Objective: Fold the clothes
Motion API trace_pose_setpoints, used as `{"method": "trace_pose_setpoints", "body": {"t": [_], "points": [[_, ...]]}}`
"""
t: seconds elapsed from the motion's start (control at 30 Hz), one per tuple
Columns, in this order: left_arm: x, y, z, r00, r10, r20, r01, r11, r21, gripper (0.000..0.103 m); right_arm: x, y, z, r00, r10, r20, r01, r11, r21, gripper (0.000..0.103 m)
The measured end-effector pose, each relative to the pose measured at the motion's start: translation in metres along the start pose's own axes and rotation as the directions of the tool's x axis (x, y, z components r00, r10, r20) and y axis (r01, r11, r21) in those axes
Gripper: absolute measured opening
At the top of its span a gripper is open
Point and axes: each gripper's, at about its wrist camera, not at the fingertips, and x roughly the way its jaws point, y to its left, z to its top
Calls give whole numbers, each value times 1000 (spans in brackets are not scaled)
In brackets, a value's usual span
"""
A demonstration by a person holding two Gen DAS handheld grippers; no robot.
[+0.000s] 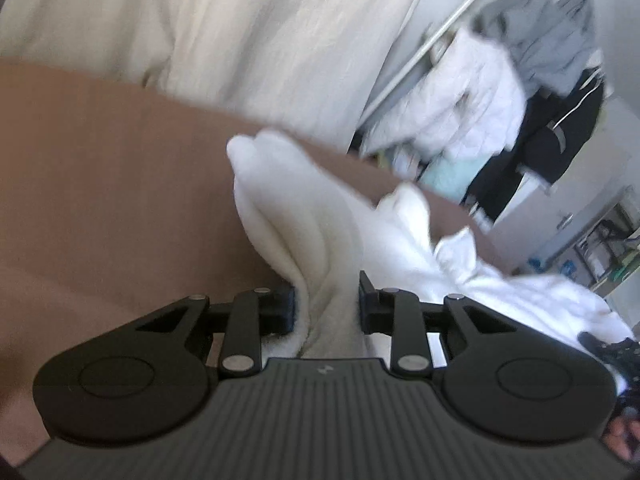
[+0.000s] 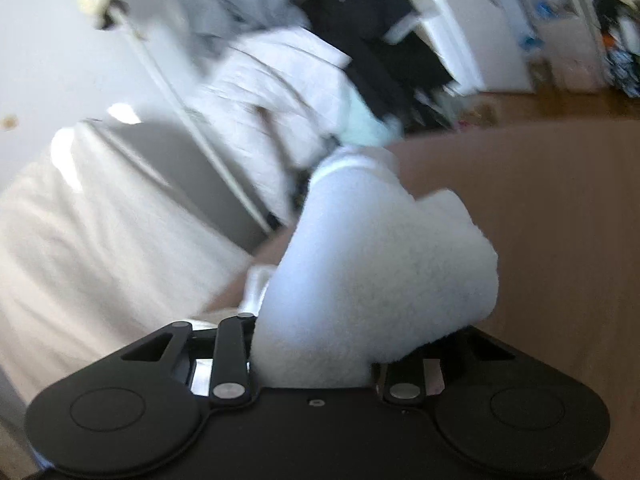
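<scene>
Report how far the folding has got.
Done: no finished fold shows. In hand: the left gripper and right gripper both pinch the fluffy white fleece garment, bunched above the brown surface. Left: spreading it flat and every fold.

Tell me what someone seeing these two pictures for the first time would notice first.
The white fleece garment stands out: it lies bunched over the brown surface and runs between the left gripper's fingers. In the right wrist view, the same fleece fills the centre and covers the right gripper's fingers. Behind, a pile of clothes, white, grey and black, sits beside the pale bedding.
</scene>
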Motion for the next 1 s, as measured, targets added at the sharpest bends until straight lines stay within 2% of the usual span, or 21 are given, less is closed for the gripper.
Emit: {"method": "trace_pose_setpoints", "body": {"t": [0.07,0.1,0.13,0.17,0.2,0.27,0.3,0.37,0.4,0.43,0.47,0.5,0.67,0.73,0.8,0.83,0.9,0.93,0.97,1.0], "points": [[15,0,-7,996,63,-57,-62,998,12,34,20,-20,-3,994,-62,-85,69,994,81,41],[22,-1,-10,992,108,-66,-106,994,39,46,28,-31,-7,988,-97,-120,112,987,119,41],[26,-5,-14,985,165,-47,-160,983,90,51,36,-42,-10,979,-130,-156,154,976,154,41],[29,-10,-18,975,220,-14,-215,964,153,67,34,-40,-8,983,-108,-148,131,979,159,41],[31,-16,-22,967,254,20,-252,944,213,75,32,-39,-6,986,-86,-141,109,981,164,41],[33,-24,-29,961,273,45,-274,921,277,73,29,-36,-1,991,-42,-125,64,983,173,42],[33,-24,-30,961,272,45,-274,921,277,73,27,-35,1,993,-21,-117,41,983,177,42],[31,-8,-24,981,195,-7,-192,970,152,71,23,-32,5,995,22,-102,-3,983,185,47],[29,4,-21,990,133,-35,-130,989,65,66,26,-31,2,994,-4,-107,23,983,180,48],[29,14,-19,996,74,-53,-74,997,-14,58,29,-31,-1,993,-30,-111,50,983,175,49],[30,22,-19,998,21,-60,-25,996,-82,43,35,-32,-1,992,-47,-114,68,980,189,49],[31,24,-20,998,-3,-58,-3,994,-106,36,34,-35,-2,992,-50,-116,73,977,201,49],[32,-1,-27,997,71,-4,-71,996,54,34,26,-39,-5,993,-17,-114,43,972,232,53],[31,1,-28,998,64,-3,-64,997,38,38,22,-43,-11,993,-19,-116,46,970,240,55],[29,17,-27,999,30,-28,-32,998,-55,50,26,-46,-17,993,-18,-120,47,968,246,64],[30,24,-27,999,6,-39,-10,995,-100,51,28,-50,-20,993,-11,-121,41,967,250,73],[33,39,-27,997,-43,-58,31,981,-192,52,32,-56,-28,992,1,-125,31,966,256,69],[34,42,-27,996,-52,-67,37,975,-217,52,34,-54,-31,993,-21,-114,45,976,213,54],[35,38,-26,996,-36,-77,19,978,-209,51,36,-51,-34,994,-43,-102,60,984,170,47],[37,30,-23,996,-11,-94,-6,985,-175,35,31,-41,-33,997,-38,-73,47,992,120,45]]}}
